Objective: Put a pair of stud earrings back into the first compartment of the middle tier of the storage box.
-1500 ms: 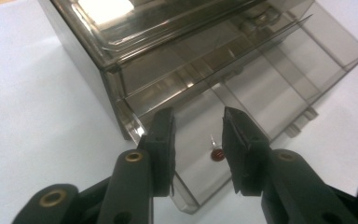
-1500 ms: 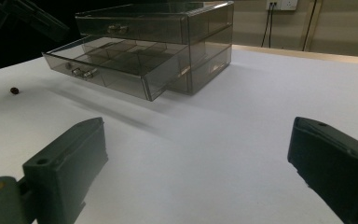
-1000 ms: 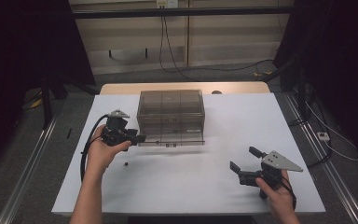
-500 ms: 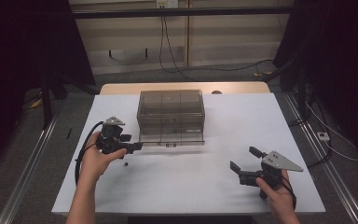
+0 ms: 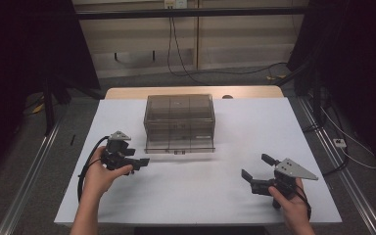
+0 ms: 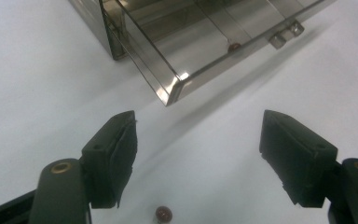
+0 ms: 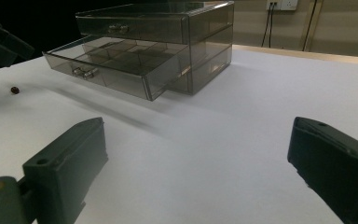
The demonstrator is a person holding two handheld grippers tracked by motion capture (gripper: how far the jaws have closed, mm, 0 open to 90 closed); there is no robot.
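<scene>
A smoky clear drawer box (image 5: 178, 115) stands at the middle of the white table (image 5: 235, 132), its lower drawer (image 5: 180, 145) pulled out. My left gripper (image 5: 138, 164) hovers low just left of that drawer's front corner (image 6: 172, 88). Its jaws have just been opening and now stand wide apart. A small dark red bead (image 6: 163, 213) lies on the table between them, untouched. Another bead (image 6: 234, 46) sits inside the drawer. My right gripper (image 5: 254, 165) rests open near the front right of the table, with nothing between its jaws (image 7: 198, 128). From there the bead (image 7: 14, 89) shows at far left.
The box's upper drawer (image 7: 130, 28) is pushed in. A wooden strip (image 5: 191, 92) edges the table's far side, with cables (image 5: 186, 58) and a wall behind. Metal rails (image 5: 34, 176) run along the floor on both sides. White table surface lies between the two grippers.
My left gripper has drawn back from the drawer toward the near edge and sunk lower, and its jaws have widened. The right gripper has stayed put.
</scene>
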